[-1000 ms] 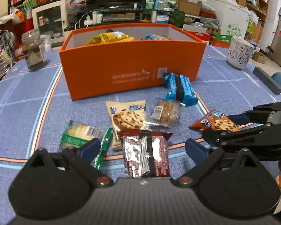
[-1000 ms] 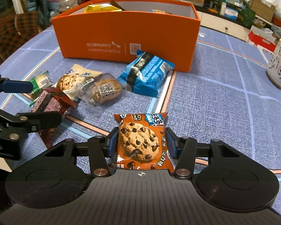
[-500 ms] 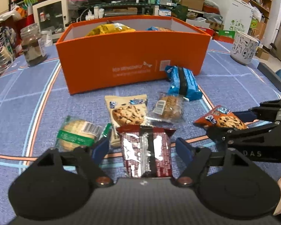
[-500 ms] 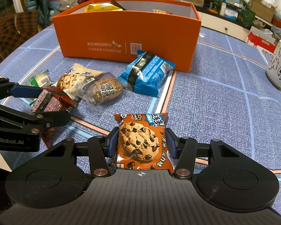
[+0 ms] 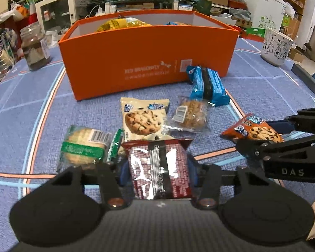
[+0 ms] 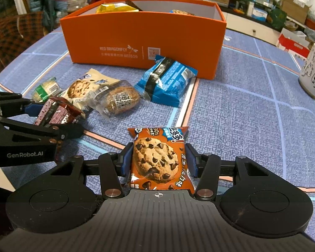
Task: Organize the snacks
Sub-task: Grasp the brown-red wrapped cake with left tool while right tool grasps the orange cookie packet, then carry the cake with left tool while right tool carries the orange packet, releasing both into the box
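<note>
Two black hand-held grippers over a blue woven tablecloth (image 6: 252,113) with orange and light-blue stripes. Left gripper (image 5: 159,169): jaws have just been closing, blue pads now press both sides of one dark-red foil snack packet (image 5: 160,168) with a black centre band. Right gripper (image 6: 159,160): clamped on one orange chocolate-chip cookie packet (image 6: 157,159), pads tight on both side edges.

Loose snacks on the cloth, four:
- one cream-coloured chocolate-chip cookie packet (image 5: 143,117), just ahead of the red packet, edges touching or overlapping
- one clear-wrapped brown cake with a white barcode label (image 5: 189,114), beside the cream packet on its right
- one blue packet with a black band (image 5: 208,86), touching the box front near its right end
- one clear-wrapped pale cake with a green band (image 5: 84,145), left of the red packet

Six packets outside the box in all, counting the two gripped.

One large orange cardboard box (image 5: 149,58), open top, white lettering on the front, stands behind the loose snacks. Inside: one yellow bag (image 5: 119,23) and at least one blue-edged packet (image 6: 179,12); the rest is hidden by the wall.

Also on the table: one glass jar with dark contents (image 5: 34,46) far left, one white mug with black cat drawings (image 5: 276,46) far right, one dark flat bar (image 5: 308,79) at the right edge.
</note>
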`<state>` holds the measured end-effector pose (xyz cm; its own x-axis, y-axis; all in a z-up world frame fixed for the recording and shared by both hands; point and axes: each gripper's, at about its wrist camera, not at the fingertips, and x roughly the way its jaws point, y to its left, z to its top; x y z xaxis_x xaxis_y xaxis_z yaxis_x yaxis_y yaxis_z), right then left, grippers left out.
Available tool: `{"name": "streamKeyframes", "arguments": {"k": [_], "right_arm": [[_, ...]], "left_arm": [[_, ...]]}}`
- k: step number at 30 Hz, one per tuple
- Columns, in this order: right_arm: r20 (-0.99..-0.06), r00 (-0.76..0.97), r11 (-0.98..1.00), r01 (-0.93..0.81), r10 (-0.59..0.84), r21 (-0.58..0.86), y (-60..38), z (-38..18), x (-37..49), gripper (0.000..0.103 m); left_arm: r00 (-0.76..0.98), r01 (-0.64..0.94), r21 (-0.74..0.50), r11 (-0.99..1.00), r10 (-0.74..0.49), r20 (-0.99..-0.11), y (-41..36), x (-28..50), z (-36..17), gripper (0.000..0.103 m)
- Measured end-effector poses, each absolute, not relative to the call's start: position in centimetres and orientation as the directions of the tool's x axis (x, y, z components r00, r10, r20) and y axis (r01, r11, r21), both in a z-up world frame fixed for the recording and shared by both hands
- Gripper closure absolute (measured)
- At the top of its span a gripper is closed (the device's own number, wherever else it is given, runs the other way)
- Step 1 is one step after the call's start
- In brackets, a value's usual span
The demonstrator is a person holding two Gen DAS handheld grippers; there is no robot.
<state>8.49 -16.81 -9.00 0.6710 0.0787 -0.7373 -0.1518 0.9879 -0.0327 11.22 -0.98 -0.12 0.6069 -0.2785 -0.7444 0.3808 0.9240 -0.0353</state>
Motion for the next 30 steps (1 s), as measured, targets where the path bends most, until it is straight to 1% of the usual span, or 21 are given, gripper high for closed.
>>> {"name": "streamKeyframes", "arguments": {"k": [11,17,30], "right_arm": [[-0.721,0.69,0.988,-0.144,0.061,-0.053,-16.6,-8.4,8.2,0.065],[-0.719,0.692,0.987,-0.149,0.063,-0.057,-16.3,-8.2,7.9,0.065],[-0.689,0.721,0.989,-0.14,0.068,-0.048,-16.1,-7.1,6.6,0.065]], "left_arm": [[0.638,0.359,0.06,0.931,-0.198,-0.744,-1.3,10.9,0.4,0.053],[0.656,0.364,0.059,0.93,-0.211,-0.724,-1.4,9.9,1.8,0.053],[0.685,0.331,0.085,0.94,-0.177,-0.707,-0.5,9.0,3.2,0.053]]}}
